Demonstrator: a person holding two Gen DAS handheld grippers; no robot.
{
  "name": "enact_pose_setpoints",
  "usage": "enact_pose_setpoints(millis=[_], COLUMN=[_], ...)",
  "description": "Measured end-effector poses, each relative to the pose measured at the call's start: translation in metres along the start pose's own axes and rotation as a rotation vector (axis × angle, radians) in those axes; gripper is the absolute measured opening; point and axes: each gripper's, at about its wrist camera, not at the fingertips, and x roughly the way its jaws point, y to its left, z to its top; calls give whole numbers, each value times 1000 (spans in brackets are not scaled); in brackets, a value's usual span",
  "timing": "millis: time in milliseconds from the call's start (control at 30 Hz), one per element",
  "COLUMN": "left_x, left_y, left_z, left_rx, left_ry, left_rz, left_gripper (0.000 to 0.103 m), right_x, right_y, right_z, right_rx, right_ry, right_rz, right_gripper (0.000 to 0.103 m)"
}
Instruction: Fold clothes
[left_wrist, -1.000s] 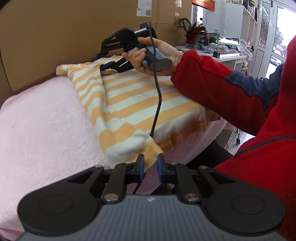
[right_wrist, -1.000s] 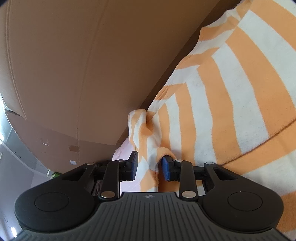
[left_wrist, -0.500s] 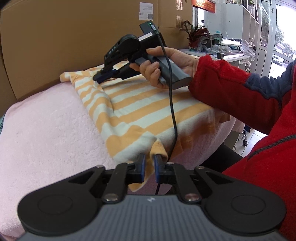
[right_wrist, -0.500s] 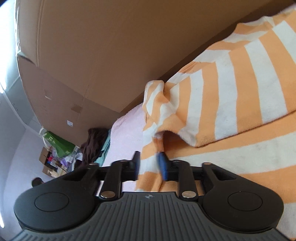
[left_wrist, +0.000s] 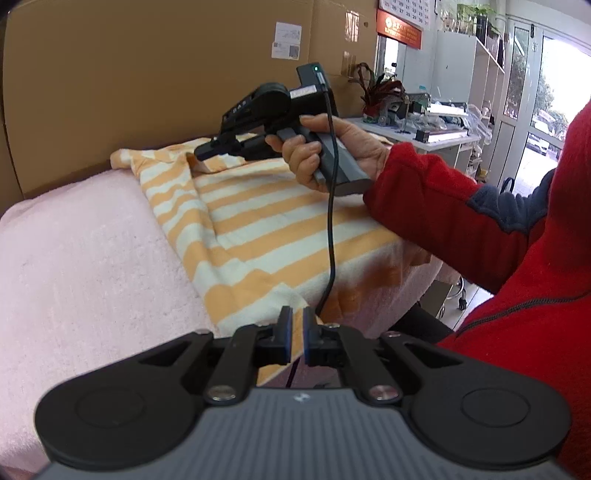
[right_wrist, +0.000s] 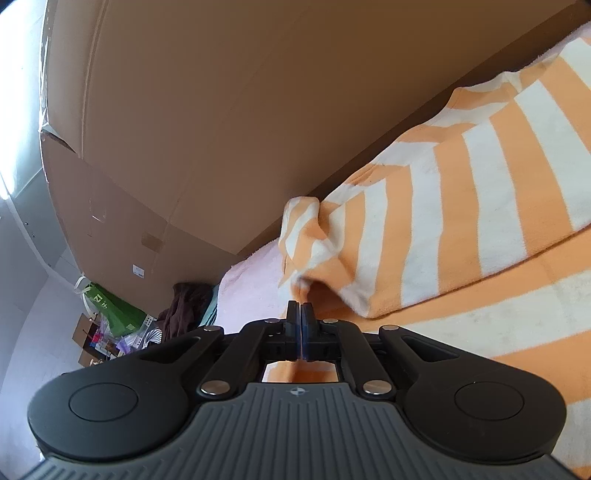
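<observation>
A pink blanket (left_wrist: 81, 258) covers the bench under the striped shirt (left_wrist: 266, 225). Left tool (left_wrist: 294, 334) pinches its near corner, right tool (right_wrist: 298, 325) its far corner, ready to fold.

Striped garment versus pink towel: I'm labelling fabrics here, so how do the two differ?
The striped garment has orange and white bands; the pink towel is plain. The garment is creased and partly folded over itself; the towel lies spread flat beneath it. Both grippers pinch the garment, neither the towel. Both look like soft terry.
</observation>
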Motion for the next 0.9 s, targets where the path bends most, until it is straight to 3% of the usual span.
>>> enact_pose_setpoints(millis=[133, 233, 267, 400, 633, 767, 900], left_x=[7, 8, 10, 17, 16, 11, 7], left_y=[-12, -18, -19, -18, -14, -10, -9], left_z=[-3, -2, -2, -2, -2, -3, -5], left_rx=[76, 100, 112, 118, 136, 138, 136], left_ry=[19, -2, -9, -13, 6, 17, 15], left_rz=[51, 71, 86, 106, 70, 65, 94], left_gripper=[14, 39, 47, 47, 53, 56, 59], right_x=[3, 5, 5, -12, -58, -72, -70], right_y=[0, 7, 9, 23, 43, 54, 68], right_z=[0, -7, -10, -34, -100, -133, -149], right_rx=[-15, -69, -76, -139, -256, -320, -431], right_ry=[32, 92, 111, 207, 419, 442, 369], right_rz=[-44, -38, -22, 67, 166, 196, 168], right_gripper=[14, 30, 31, 35, 37, 37, 37])
